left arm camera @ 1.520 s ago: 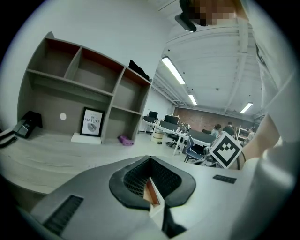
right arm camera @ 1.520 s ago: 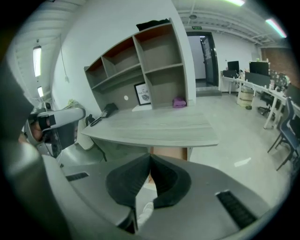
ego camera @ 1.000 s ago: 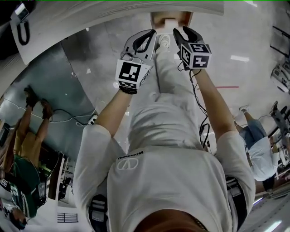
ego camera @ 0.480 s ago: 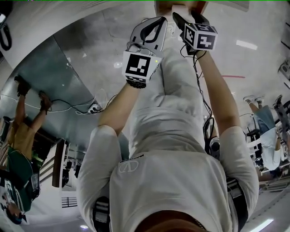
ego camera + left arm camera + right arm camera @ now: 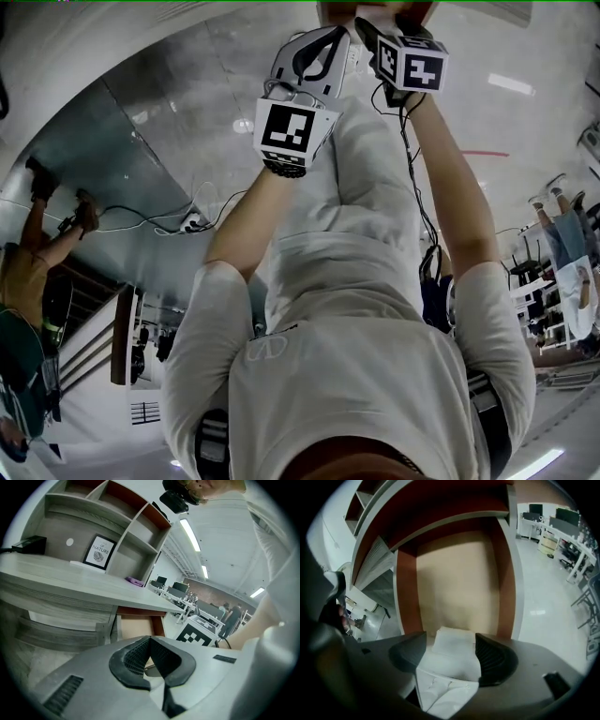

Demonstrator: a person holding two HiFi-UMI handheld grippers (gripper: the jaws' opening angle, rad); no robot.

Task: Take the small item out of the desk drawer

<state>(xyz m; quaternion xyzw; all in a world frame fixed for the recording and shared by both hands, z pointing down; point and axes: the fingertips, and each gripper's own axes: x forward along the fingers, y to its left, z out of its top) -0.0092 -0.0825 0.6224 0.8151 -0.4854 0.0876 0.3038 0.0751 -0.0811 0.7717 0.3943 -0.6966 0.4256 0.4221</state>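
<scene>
Arms: in the head view both arms run from the shoulders at the bottom of the frame up to the top centre. The left forearm [image 5: 246, 220] slants up from lower left. The right forearm [image 5: 457, 211] rises nearly straight, with a cable [image 5: 409, 178] hanging beside it.
Left gripper: the left gripper [image 5: 150, 639] points towards the desk front and is tilted a little down. Its jaws meet at the tips, and nothing is clamped between them.
Right gripper: the right gripper [image 5: 451, 645] points steeply down into the drawer [image 5: 405, 597]. Its jaws stand wide and have just been opening. The white item [image 5: 455, 651] sits between them.
Contact: the two jaws flank the item. A thin gap shows at the jaw on the left of the frame, and the other jaw lies along the item's edge. No squeeze is visible.
Item: it lies on the pale drawer floor at the lower centre of the right gripper view, at the near end of the drawer.
Drawer: it is pulled open under the desk [image 5: 70, 576] and has reddish-brown side walls. It fills the middle of the right gripper view. In the left gripper view it shows just above the closed jaws.
</scene>
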